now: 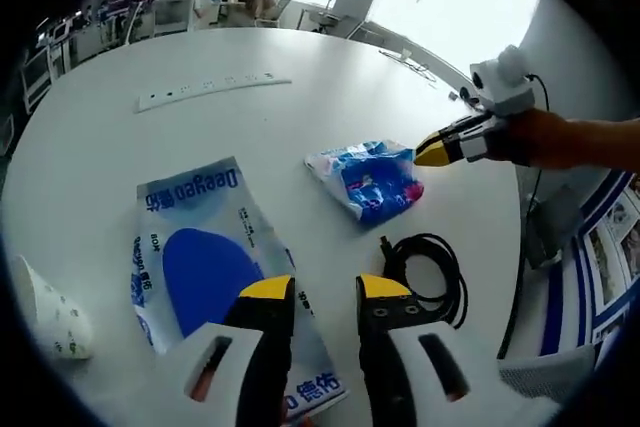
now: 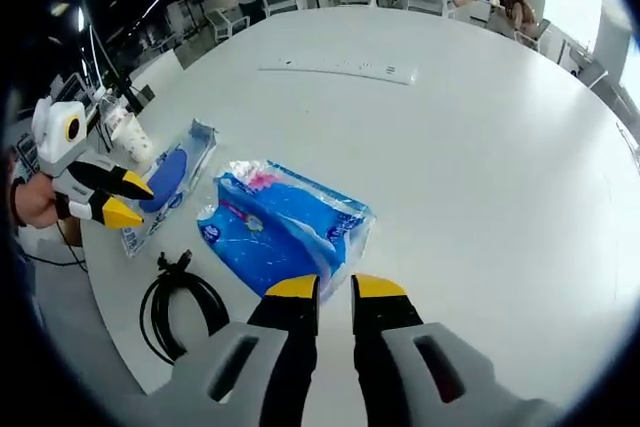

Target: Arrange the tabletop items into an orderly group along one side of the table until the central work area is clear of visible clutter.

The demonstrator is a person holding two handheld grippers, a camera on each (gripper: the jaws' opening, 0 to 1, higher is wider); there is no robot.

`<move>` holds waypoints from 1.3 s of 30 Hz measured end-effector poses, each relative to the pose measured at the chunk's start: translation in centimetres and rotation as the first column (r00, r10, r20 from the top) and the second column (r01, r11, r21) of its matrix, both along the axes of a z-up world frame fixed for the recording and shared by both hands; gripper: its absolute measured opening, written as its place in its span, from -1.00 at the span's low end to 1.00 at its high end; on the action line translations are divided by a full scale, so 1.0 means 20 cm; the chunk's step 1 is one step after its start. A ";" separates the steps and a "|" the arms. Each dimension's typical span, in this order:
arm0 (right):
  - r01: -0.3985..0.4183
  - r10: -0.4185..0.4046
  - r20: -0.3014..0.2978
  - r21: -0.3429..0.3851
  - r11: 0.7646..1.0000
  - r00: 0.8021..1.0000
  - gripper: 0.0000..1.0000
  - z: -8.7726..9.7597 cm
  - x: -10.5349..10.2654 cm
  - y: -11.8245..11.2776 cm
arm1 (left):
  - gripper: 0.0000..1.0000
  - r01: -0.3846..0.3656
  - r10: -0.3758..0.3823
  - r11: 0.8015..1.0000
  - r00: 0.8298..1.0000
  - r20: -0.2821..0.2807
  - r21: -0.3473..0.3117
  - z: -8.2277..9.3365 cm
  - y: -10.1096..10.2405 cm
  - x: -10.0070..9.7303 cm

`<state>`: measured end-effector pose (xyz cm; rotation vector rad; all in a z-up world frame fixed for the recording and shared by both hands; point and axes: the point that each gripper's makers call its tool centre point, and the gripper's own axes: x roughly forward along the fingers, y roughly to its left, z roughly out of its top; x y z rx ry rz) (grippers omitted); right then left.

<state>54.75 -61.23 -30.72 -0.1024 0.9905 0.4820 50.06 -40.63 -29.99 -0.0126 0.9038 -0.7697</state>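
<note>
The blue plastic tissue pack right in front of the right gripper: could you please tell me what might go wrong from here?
1. The blue plastic tissue pack is soft and crinkled, so the right gripper may pinch only loose film and let it slip.
2. The coiled black cable lies close beside the pack; a sideways push could drag it along.
3. The left gripper hovers over the flat white-and-blue wipes packet, which may be hard to lift.
</note>
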 end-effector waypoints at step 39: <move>0.006 -0.006 0.014 -0.036 0.999 1.000 -0.72 0.09 0.05 0.03 | -0.55 -0.104 0.104 0.994 0.995 -0.005 -0.032 0.05 0.25 -0.13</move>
